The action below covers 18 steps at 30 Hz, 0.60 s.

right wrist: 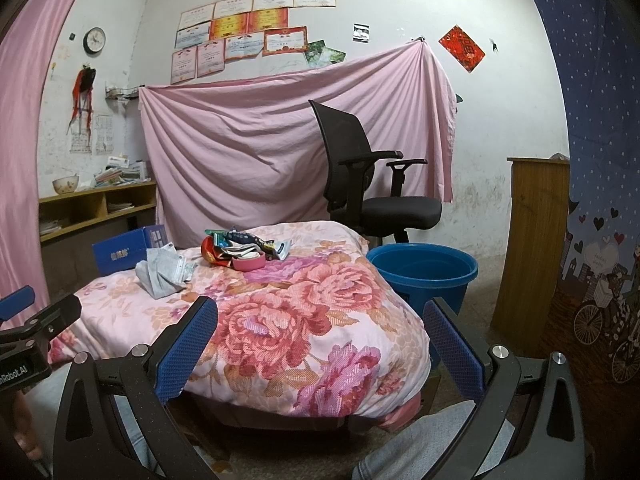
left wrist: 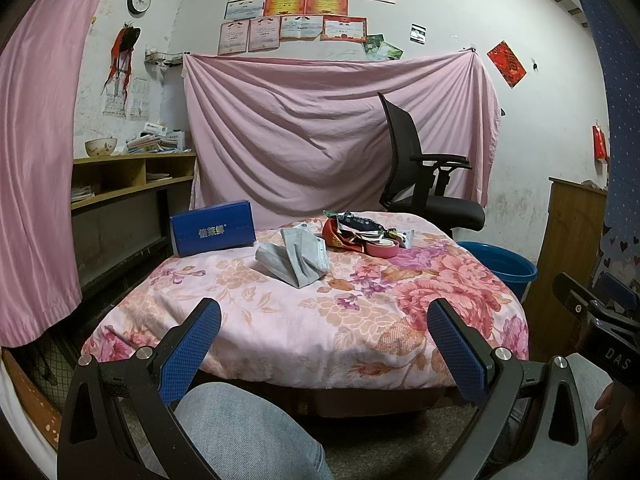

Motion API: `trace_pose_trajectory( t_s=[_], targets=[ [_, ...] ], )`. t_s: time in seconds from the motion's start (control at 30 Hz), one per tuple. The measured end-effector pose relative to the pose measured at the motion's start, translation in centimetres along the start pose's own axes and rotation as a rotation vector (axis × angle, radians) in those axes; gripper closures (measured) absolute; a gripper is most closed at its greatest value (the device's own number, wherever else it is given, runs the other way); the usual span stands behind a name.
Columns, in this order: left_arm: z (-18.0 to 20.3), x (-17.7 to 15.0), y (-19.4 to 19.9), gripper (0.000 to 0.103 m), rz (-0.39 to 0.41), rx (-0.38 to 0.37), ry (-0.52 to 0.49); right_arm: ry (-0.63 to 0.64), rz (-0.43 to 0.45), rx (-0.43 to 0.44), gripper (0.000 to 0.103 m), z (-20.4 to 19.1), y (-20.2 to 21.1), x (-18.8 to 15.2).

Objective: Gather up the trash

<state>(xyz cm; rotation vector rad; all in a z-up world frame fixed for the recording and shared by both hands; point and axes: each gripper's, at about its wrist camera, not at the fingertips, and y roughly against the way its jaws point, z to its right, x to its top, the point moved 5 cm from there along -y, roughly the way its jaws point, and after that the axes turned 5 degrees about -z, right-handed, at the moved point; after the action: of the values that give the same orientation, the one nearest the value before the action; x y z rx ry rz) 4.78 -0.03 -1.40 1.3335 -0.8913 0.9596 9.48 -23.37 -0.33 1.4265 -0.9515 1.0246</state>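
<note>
On the floral-covered table (left wrist: 304,320) lie a crumpled grey face mask (left wrist: 294,258), a pile of wrappers (left wrist: 356,232) with a pink tape roll (left wrist: 383,247), and a blue box (left wrist: 212,228). A blue bucket (right wrist: 422,272) stands on the floor to the table's right. My left gripper (left wrist: 324,320) is open and empty, held back from the near table edge. My right gripper (right wrist: 320,320) is open and empty, also short of the table. The same mask (right wrist: 162,274), wrapper pile (right wrist: 236,246), tape roll (right wrist: 248,261) and box (right wrist: 128,250) show in the right wrist view.
A black office chair (right wrist: 360,184) stands behind the table before a hung pink sheet (left wrist: 320,132). Wooden shelves (left wrist: 132,176) stand at left, a wooden cabinet (right wrist: 532,248) at right. My knees are below both grippers. The bucket also shows in the left wrist view (left wrist: 500,266).
</note>
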Motion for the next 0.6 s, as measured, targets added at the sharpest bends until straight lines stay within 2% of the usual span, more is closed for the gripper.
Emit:
trace_pose_trajectory(
  t_s=[0.6],
  targets=[
    [0.11,0.12,0.08,0.002,-0.001,-0.002,-0.003,-0.001,-0.004,0.002,0.000,-0.09,-0.17,-0.21]
  ],
)
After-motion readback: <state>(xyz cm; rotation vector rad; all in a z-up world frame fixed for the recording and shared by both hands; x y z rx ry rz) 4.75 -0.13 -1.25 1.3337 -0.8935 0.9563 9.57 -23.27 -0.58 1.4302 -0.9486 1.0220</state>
